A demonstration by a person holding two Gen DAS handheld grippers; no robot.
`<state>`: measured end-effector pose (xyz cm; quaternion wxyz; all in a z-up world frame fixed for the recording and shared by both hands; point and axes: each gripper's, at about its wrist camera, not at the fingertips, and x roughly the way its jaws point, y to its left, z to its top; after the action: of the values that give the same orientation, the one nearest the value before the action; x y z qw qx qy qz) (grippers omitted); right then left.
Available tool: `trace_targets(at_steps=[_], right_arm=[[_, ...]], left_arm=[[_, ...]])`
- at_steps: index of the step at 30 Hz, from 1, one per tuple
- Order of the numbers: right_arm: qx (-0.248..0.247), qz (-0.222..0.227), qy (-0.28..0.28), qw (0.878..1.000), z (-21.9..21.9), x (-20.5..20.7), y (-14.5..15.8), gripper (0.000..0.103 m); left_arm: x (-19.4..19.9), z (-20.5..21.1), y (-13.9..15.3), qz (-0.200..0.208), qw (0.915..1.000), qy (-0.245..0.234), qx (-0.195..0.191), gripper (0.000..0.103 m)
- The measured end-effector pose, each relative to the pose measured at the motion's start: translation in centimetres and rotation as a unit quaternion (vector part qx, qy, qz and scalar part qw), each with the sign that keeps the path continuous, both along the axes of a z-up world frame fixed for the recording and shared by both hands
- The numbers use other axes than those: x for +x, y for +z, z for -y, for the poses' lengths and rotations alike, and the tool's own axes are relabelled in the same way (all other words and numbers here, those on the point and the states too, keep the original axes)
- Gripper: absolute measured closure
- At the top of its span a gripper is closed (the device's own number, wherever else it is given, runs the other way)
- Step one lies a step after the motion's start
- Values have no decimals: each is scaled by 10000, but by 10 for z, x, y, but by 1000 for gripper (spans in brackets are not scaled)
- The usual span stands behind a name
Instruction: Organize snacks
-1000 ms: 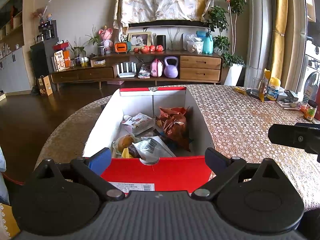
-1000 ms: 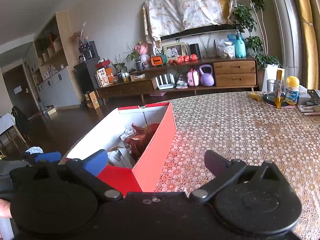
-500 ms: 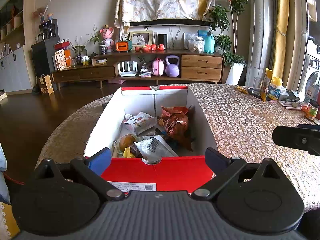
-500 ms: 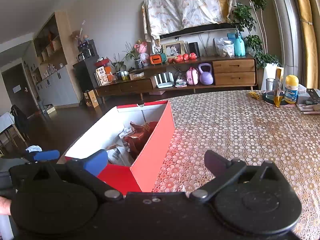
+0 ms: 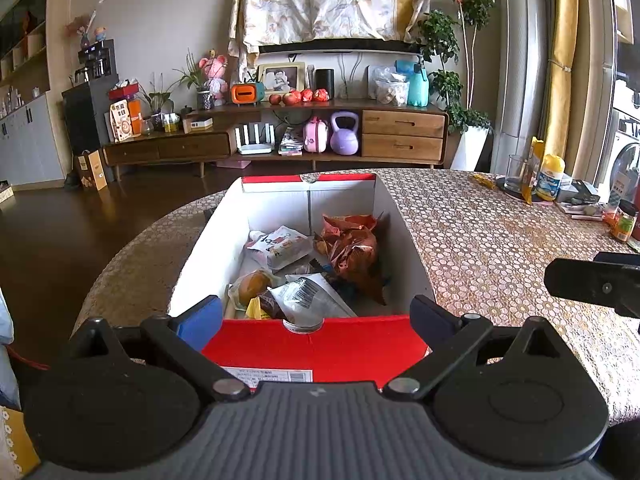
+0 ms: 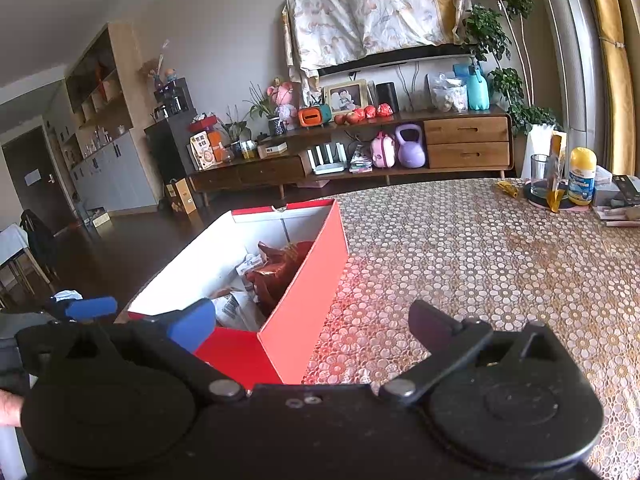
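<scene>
A: Where's the red cardboard box [image 5: 316, 346] sitting?
B: On the lace-covered desk [image 5: 480, 232], snack packets [image 5: 348, 248] lying inside. Wooden sideboard [image 5: 280, 140] standing behind.
A: Grippers?
B: Left gripper [image 5: 316, 316] and right gripper [image 6: 312, 320] both gaping wide, gripping nothing.

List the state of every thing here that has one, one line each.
red box: open, lidless, snacks inside
brown snack bag: crumpled, lying in the box
white packet: sealed, lying flat in the box
left gripper: open, empty, jaws astride the box's near end
right gripper: open, empty
glass: upright on the table
</scene>
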<state>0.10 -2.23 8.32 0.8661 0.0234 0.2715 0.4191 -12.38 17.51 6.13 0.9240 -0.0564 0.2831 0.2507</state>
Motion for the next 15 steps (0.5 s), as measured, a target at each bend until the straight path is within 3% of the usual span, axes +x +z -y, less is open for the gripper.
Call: trace_targets(at_steps=[15], right_arm=[[5,-34,-25,10000,1,2,-2,0]], left_arm=[[0,0,1,4,10000,-7,18,2]])
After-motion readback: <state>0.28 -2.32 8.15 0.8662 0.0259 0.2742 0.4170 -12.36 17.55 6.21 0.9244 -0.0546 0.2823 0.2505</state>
